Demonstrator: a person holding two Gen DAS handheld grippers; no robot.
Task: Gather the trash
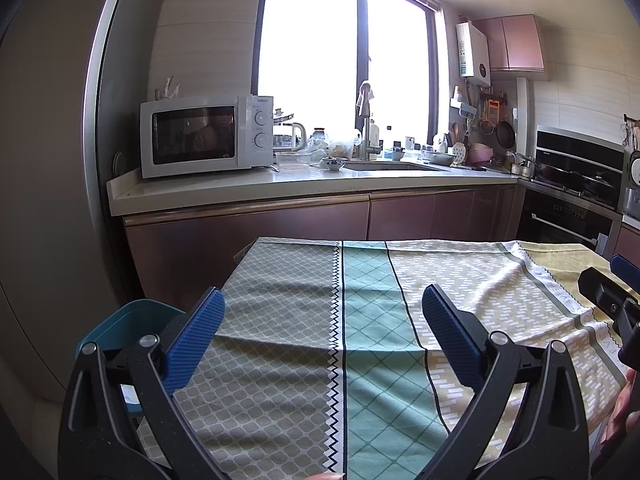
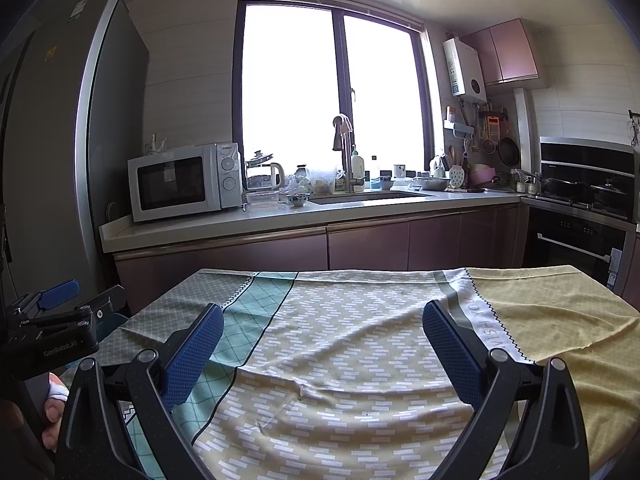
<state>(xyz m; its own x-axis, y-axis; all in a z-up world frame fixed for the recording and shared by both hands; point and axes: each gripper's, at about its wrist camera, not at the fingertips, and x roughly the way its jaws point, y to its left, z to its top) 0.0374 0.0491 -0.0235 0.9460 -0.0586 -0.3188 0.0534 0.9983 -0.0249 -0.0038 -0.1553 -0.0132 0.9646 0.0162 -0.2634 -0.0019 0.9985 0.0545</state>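
Observation:
My left gripper [image 1: 324,300] is open and empty above a table covered with a patterned green, teal and yellow cloth [image 1: 360,320]. My right gripper [image 2: 323,318] is open and empty over the same cloth [image 2: 340,360]. A teal bin [image 1: 128,320] stands beside the table's left edge, partly hidden behind my left finger. The right gripper shows at the right edge of the left wrist view [image 1: 616,284]; the left gripper shows at the left edge of the right wrist view [image 2: 60,312]. No trash shows on the cloth.
A kitchen counter [image 1: 280,188] runs behind the table with a white microwave [image 1: 200,136], kettle, bowls and sink [image 1: 396,166]. A tall fridge [image 2: 60,160] stands at left. An oven and stove [image 2: 580,216] stand at right.

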